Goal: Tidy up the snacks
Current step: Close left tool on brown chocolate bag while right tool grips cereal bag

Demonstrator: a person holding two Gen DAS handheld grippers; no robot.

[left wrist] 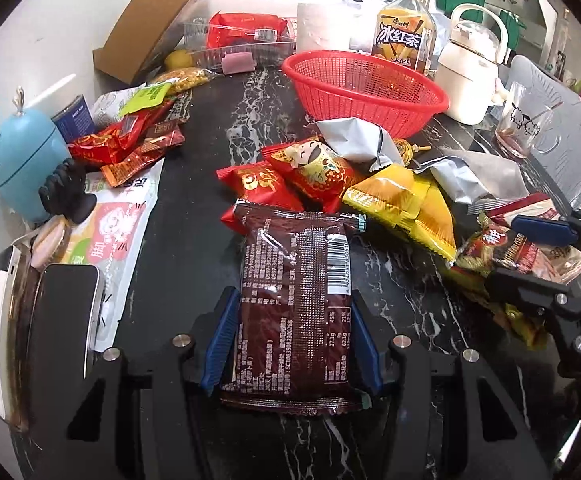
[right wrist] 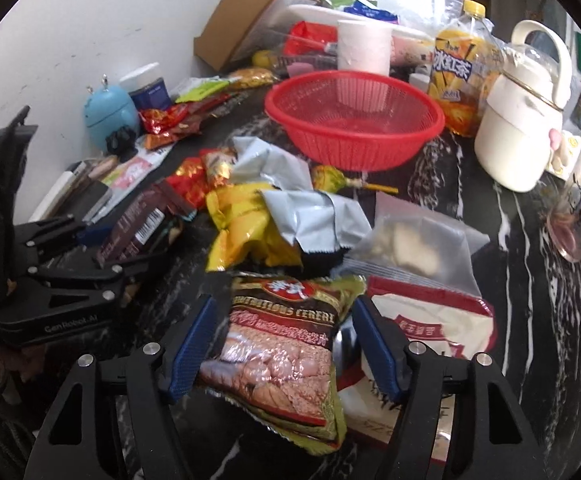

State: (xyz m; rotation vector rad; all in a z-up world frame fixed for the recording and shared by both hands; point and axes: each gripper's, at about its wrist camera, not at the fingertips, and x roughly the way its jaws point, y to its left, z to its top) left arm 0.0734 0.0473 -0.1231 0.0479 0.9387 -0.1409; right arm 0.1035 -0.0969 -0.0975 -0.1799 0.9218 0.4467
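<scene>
Clamping the brown snack packet [left wrist: 294, 300], left gripper [left wrist: 292, 344] jaws are pressing both its edges over the dark marbled bench [left wrist: 194, 184]. Right gripper [right wrist: 282, 344] jaws are straddling the cereal packet [right wrist: 286, 344]; contact unclear. Red basket [left wrist: 364, 90] is sitting behind the snack pile.

1. The left gripper [left wrist: 293, 340] points steeply down, on the near side of the basket [left wrist: 330, 92] and well apart from it.
2. Its blue pads [left wrist: 222, 340] press both long edges of a brown packet [left wrist: 294, 300], which lies lengthwise between the fingers.
3. The right gripper [right wrist: 282, 346] sits to the right of the left one, also nearer than the basket, tilted down about as steeply.
4. Its jaws straddle a cereal packet [right wrist: 282, 344]: the left pad [right wrist: 190, 344] touches it, while a gap shows at the right pad [right wrist: 374, 348], so there is no firm grip.
</scene>
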